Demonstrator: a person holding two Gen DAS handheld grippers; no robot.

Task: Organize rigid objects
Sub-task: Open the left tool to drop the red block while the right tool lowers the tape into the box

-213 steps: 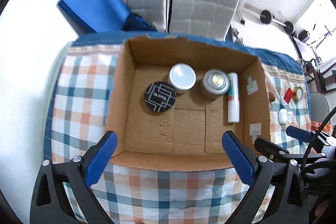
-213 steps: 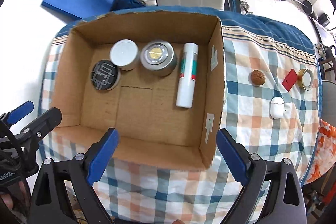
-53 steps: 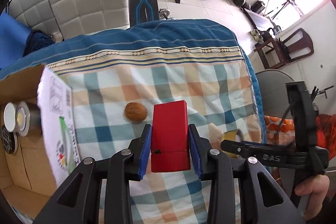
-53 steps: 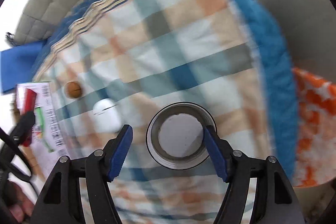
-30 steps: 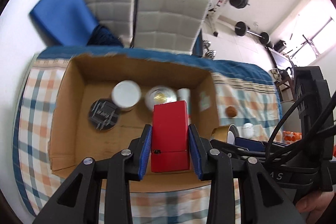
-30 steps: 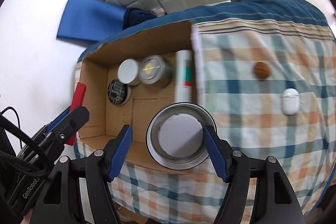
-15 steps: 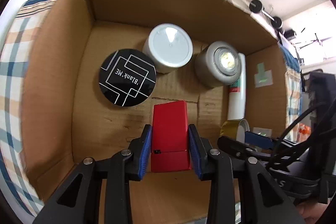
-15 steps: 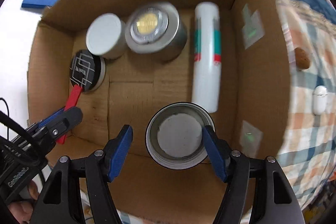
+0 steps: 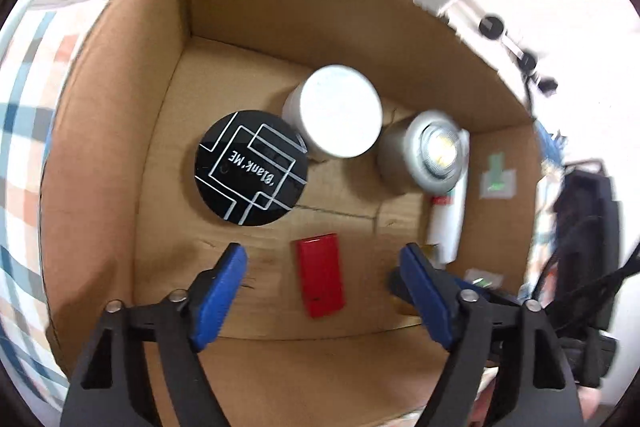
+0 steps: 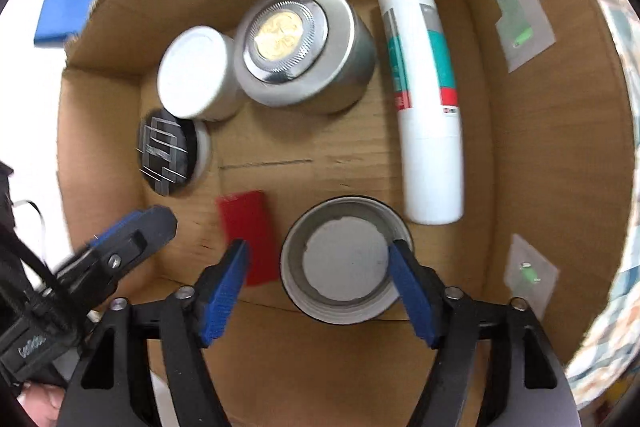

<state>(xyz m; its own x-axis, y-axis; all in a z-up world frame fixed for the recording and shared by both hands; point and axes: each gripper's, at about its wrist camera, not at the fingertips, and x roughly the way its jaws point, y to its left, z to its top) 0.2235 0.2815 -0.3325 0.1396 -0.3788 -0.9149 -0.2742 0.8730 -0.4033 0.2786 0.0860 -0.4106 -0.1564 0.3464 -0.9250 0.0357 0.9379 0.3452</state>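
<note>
Red case (image 9: 320, 274) | flat on cardboard box (image 9: 120, 131) floor, between wide-open left hand-held gripper (image 9: 326, 277) pads | right hand-held gripper (image 10: 320, 269) spread, straddling round tin (image 10: 346, 259) | risk: lifting pads snag tin, tipping it.

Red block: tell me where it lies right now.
The red block lies flat on the cardboard box floor near its front wall, between the left gripper's open jaws, just below the black round tin.
</note>
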